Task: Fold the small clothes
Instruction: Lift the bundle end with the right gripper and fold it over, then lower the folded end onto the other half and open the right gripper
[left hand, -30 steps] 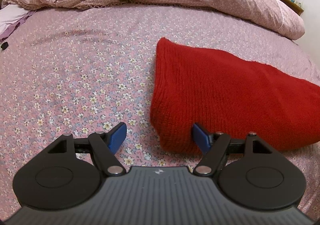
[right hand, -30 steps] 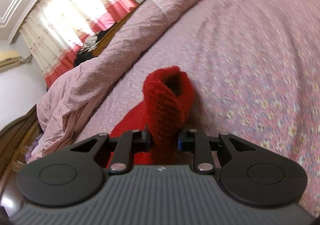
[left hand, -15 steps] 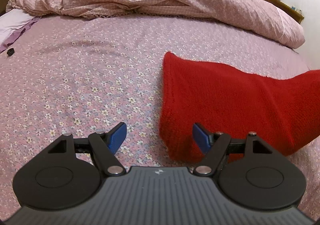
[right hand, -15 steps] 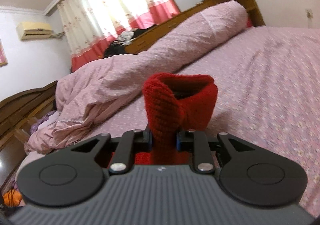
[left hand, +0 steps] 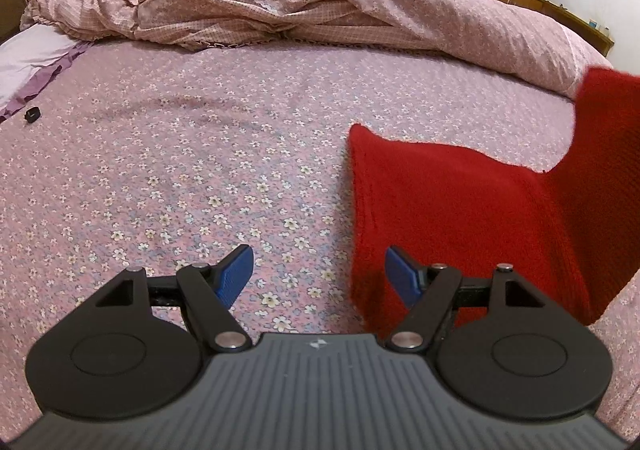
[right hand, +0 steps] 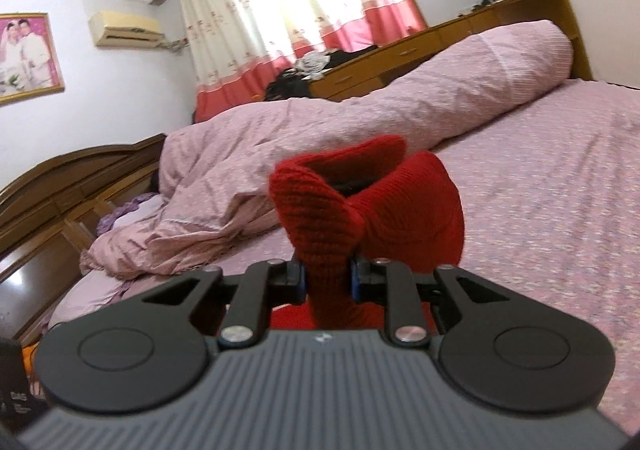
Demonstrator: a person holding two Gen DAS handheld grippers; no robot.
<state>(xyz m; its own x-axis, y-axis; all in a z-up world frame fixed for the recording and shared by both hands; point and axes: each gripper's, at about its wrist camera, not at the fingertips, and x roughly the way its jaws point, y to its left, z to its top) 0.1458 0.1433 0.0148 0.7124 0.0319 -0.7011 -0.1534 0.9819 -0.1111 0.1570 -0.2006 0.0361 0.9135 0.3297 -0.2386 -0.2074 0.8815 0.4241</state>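
Red knit garment [left hand: 460, 209] lies on the floral bed [left hand: 200, 153], one end raised, pinched in the right hand-held gripper [right hand: 326, 280]. Left hand-held gripper [left hand: 318, 274] hangs spread at its near edge, gripping nothing.

Your red knitted garment [left hand: 460, 209] lies mostly flat on the floral bedsheet, its near-left corner straight-edged. Its right end rises off the bed in a raised flap. Seen close [right hand: 360, 205], that lifted end bunches into a thick, open fold.
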